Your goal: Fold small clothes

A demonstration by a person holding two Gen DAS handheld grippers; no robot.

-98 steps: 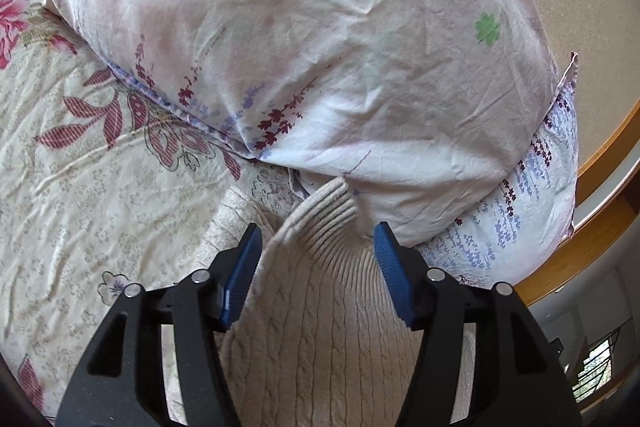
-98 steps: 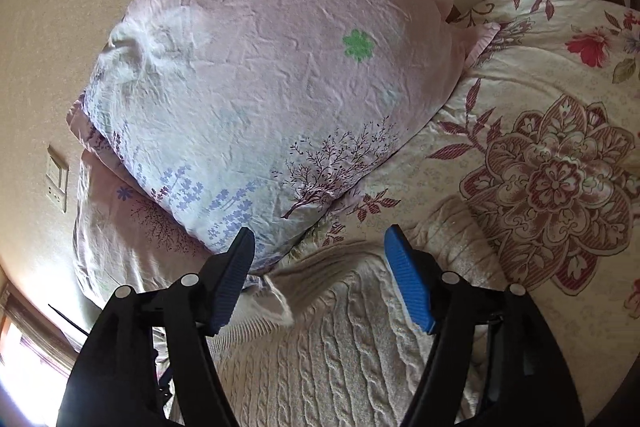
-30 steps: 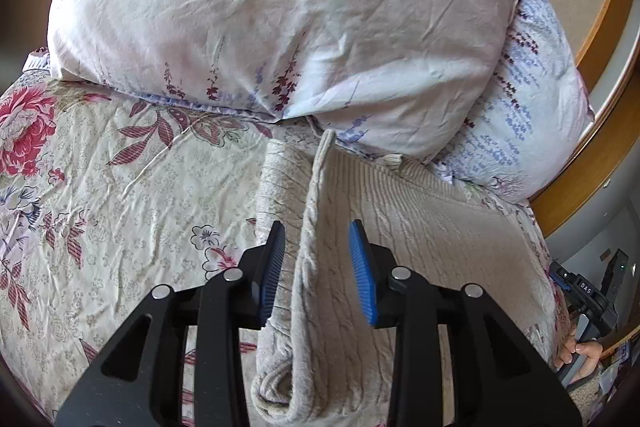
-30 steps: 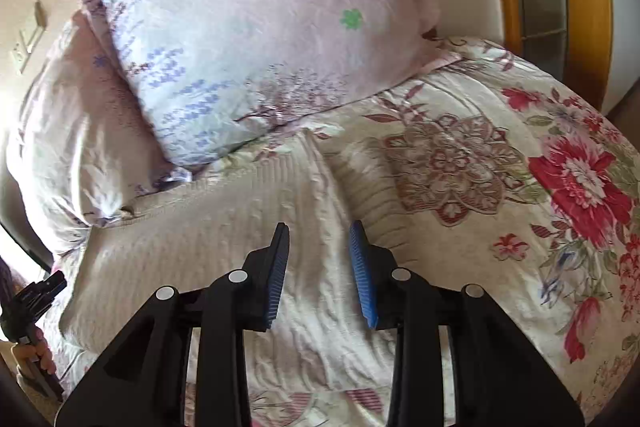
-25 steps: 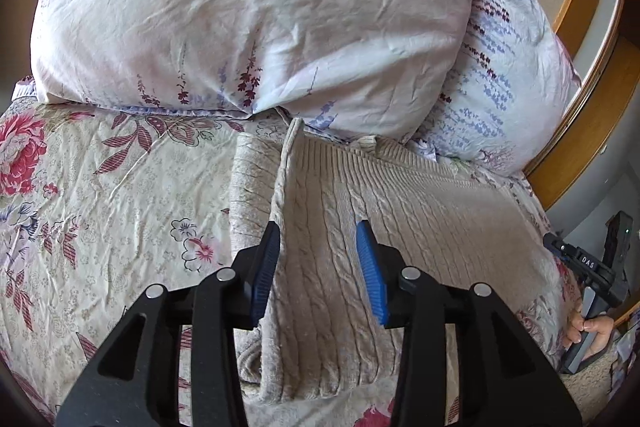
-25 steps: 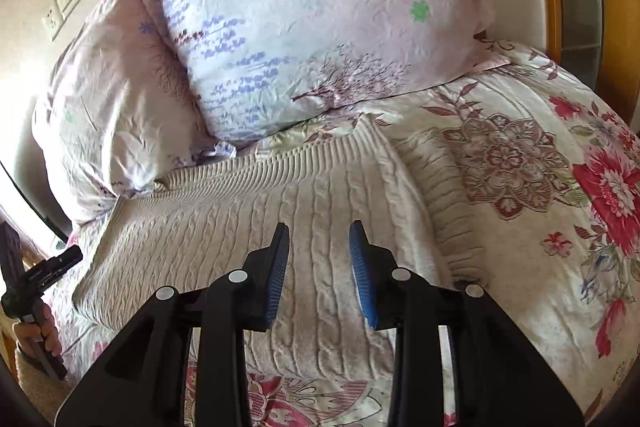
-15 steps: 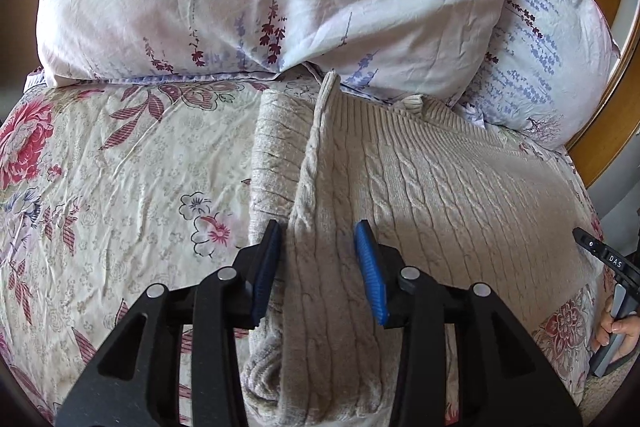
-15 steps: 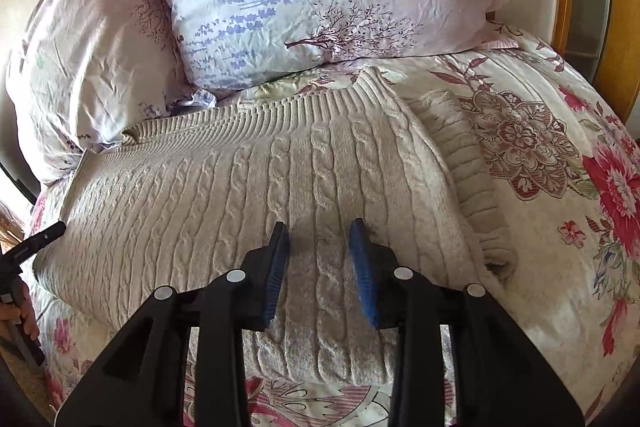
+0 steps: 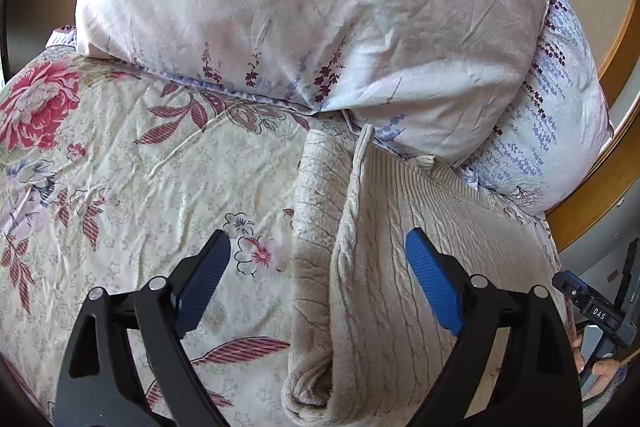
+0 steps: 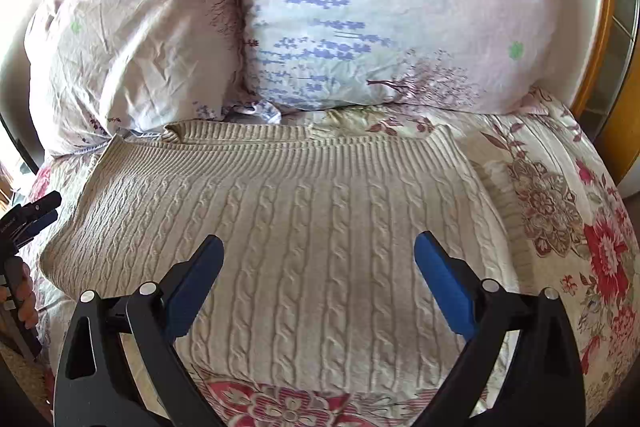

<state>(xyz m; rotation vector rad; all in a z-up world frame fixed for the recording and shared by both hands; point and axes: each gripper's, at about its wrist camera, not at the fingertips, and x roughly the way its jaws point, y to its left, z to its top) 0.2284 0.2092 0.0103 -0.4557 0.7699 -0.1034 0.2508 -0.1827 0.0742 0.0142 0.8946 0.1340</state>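
A beige cable-knit sweater (image 10: pixel 300 195) lies folded on the floral bedspread (image 9: pixel 140 179), its ribbed edge against the pillows. In the left wrist view its doubled left edge (image 9: pixel 320 267) runs up between the fingers of my left gripper (image 9: pixel 318 281). The jaws are opening wide and neither blue pad (image 9: pixel 204 279) presses the knit. My right gripper (image 10: pixel 320 285) hovers over the sweater's middle near its front edge. Its jaws are also opening, and only flat knit lies below them.
Two pale floral pillows (image 10: pixel 400 7) (image 10: pixel 132 39) lean at the head of the bed behind the sweater. A wooden bed frame (image 9: pixel 600 187) curves along the right. A person's hand (image 9: pixel 600 367) holds a black handle at the right edge of the left wrist view.
Both grippers' jaws went from a narrow gap to wide apart. The sweater edge between the left pads is let go. The right gripper slid sideways and rolled to face the sweater squarely.
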